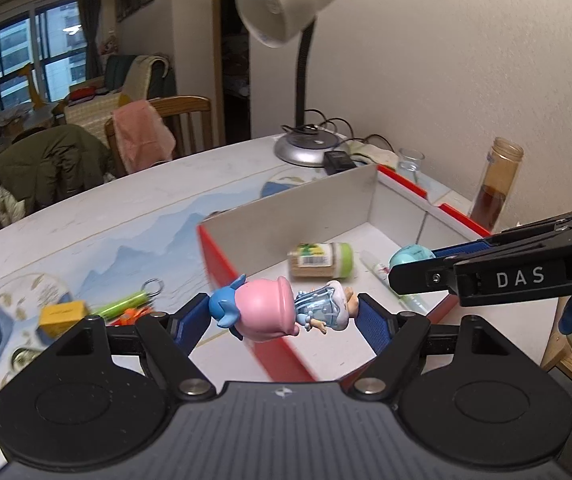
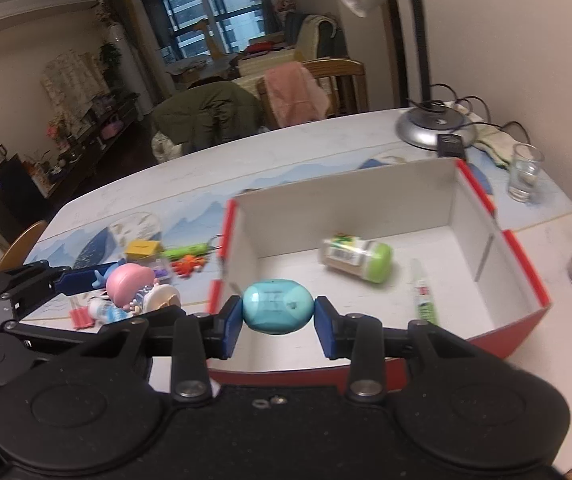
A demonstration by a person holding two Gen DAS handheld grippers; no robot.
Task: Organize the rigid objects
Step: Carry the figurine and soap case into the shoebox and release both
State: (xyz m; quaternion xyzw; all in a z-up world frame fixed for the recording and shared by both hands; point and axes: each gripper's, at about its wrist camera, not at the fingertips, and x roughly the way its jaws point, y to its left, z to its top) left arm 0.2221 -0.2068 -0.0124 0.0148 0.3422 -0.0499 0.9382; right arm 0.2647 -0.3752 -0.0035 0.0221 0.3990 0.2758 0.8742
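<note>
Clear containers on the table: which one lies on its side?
The green-capped jar inside the red box, tipped over on the box floor. The empty glass and the tall tube of brown liquid both stand upright outside the box.

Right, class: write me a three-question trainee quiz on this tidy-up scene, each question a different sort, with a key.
1. True or false: the left hand-held gripper holds the pink-hatted figurine.
2. Multiple choice: the right hand-held gripper is shut on A) a drinking glass, B) the teal egg-shaped case, C) a lamp.
3. Fill in: the green-capped jar lies on its side inside the red ____.

Key: 1 true; 2 B; 3 box.
</note>
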